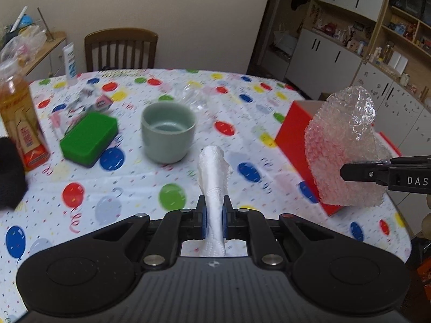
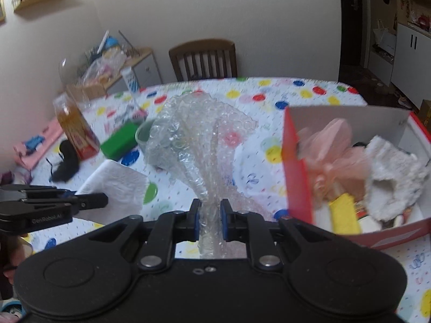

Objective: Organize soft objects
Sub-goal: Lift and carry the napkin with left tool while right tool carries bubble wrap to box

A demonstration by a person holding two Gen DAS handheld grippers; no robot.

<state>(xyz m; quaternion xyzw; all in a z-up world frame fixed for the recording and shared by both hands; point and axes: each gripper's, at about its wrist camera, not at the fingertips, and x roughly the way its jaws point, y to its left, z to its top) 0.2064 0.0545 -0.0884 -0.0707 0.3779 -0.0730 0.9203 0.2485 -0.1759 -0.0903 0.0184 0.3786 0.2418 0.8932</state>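
Right wrist view: crumpled clear bubble wrap [image 2: 199, 145] pinched in right tongs [image 2: 210, 216].

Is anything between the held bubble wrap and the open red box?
Nothing visible. The right gripper holds the clear bubble wrap sheet above the table, left of the red cardboard box, whose top is open. Only balloon-print tablecloth lies between them.

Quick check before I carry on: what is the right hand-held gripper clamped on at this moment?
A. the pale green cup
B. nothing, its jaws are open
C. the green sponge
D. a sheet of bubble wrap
D: in the right wrist view the right hand-held gripper has its blue pads pinched on a bunched sheet of bubble wrap, lifted clear of the table; the green sponge and pale green cup sit untouched on the tablecloth.
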